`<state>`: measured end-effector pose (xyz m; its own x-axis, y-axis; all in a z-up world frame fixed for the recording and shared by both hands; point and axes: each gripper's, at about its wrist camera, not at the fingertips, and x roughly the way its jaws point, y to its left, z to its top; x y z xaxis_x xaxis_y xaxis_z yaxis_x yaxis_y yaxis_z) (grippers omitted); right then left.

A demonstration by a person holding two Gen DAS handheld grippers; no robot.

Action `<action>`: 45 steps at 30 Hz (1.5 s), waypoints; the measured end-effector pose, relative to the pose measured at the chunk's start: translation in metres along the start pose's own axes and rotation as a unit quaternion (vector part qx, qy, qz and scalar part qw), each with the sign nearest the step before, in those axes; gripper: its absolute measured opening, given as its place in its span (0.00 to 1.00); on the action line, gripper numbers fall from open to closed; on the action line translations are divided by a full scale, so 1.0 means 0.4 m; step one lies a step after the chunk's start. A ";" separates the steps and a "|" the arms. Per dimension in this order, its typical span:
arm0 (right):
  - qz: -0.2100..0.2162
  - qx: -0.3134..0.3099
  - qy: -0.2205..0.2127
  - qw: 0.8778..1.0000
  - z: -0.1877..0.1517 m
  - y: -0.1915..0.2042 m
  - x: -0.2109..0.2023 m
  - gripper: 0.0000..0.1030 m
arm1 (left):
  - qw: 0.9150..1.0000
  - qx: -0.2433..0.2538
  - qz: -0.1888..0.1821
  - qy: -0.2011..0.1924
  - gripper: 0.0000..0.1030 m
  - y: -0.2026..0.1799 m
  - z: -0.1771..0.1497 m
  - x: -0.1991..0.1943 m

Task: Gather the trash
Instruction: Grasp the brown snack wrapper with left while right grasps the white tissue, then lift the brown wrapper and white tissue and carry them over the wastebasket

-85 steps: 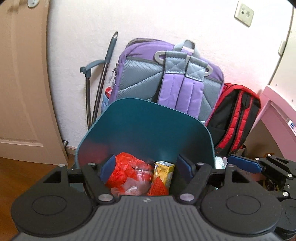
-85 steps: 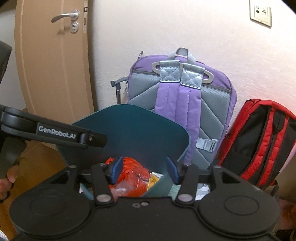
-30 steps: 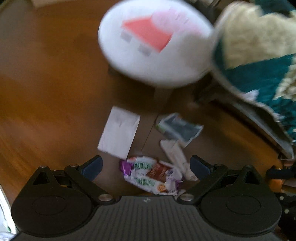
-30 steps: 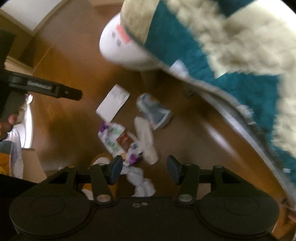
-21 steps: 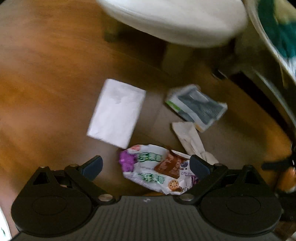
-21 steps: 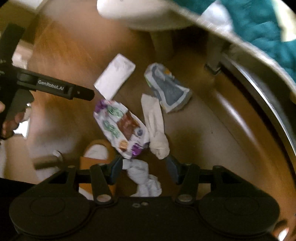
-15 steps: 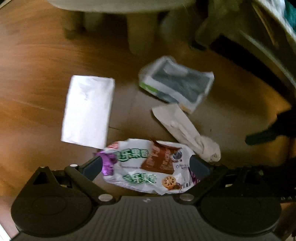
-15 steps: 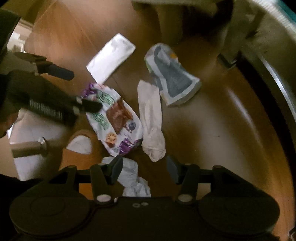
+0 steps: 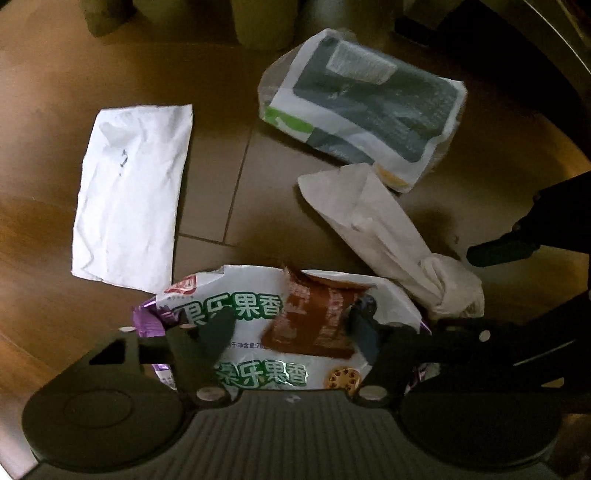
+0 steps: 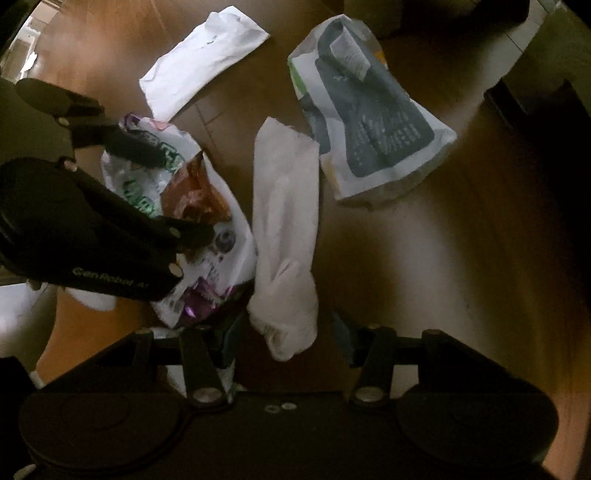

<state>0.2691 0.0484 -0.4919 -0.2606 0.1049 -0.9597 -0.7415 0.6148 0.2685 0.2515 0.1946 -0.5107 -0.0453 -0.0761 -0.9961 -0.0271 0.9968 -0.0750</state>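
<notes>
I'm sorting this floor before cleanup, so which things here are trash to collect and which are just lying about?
Trash to collect:
snack wrapper
crumpled tissue
white paper
grey-and-white packet

Just there:
wooden floor
furniture legs
left gripper
right gripper

White snack wrapper (image 9: 258,321) with green lettering, brown centre panel, purple edges. Plain white paper sheet (image 9: 129,210). White twisted tissue (image 9: 388,236), unpatterned. White pouch (image 9: 365,110) with dark grey printed panel, green stripe, small orange patch. Brown wooden floor (image 9: 44,92). Black left gripper (image 9: 290,325) and black right gripper (image 10: 288,332).
</notes>
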 end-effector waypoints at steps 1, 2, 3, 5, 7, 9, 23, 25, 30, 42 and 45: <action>-0.003 -0.003 -0.003 1.000 0.003 0.002 0.004 0.48 | 1.000 -0.004 0.000 0.000 0.60 0.004 0.000 0.003; -0.003 -0.007 -0.006 1.000 0.005 0.002 0.007 0.48 | 1.000 -0.004 0.000 0.001 0.56 0.006 -0.001 0.005; -0.002 -0.009 -0.007 1.000 0.006 0.001 0.009 0.48 | 1.000 -0.005 0.000 0.001 0.55 0.008 -0.004 0.007; -0.003 -0.012 -0.007 1.000 0.005 0.000 0.012 0.47 | 1.000 -0.009 -0.003 -0.002 0.49 0.013 -0.005 0.002; -0.006 -0.011 -0.011 1.000 0.005 -0.001 0.011 0.46 | 1.000 -0.011 -0.009 -0.005 0.47 0.014 -0.005 -0.002; -0.010 -0.014 -0.018 1.000 0.002 -0.001 0.005 0.20 | 1.000 -0.013 -0.007 -0.006 0.45 0.016 -0.010 0.000; -0.001 0.004 -0.090 0.996 -0.039 0.010 -0.204 0.18 | 0.999 -0.033 -0.015 -0.032 0.44 0.062 0.000 -0.171; -0.001 0.006 -0.103 0.995 -0.044 0.018 -0.249 0.18 | 0.999 -0.032 -0.016 -0.041 0.44 0.066 0.003 -0.214; -0.007 0.004 -0.135 0.991 -0.074 0.038 -0.385 0.18 | 0.997 -0.022 -0.017 -0.073 0.44 0.055 0.013 -0.345; -0.055 -0.016 -0.230 0.971 -0.160 0.110 -0.738 0.18 | 0.979 0.015 -0.014 -0.205 0.44 -0.058 0.023 -0.759; -0.076 -0.013 -0.263 0.962 -0.193 0.129 -0.838 0.18 | 0.969 0.017 -0.016 -0.244 0.44 -0.090 0.012 -0.878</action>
<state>0.2704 -0.0154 -0.1501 0.1948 0.4002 -0.8955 -0.7635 0.6349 0.1177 0.2731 0.1855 -0.1585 0.4335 -0.0957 -0.8961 0.0123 0.9949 -0.1003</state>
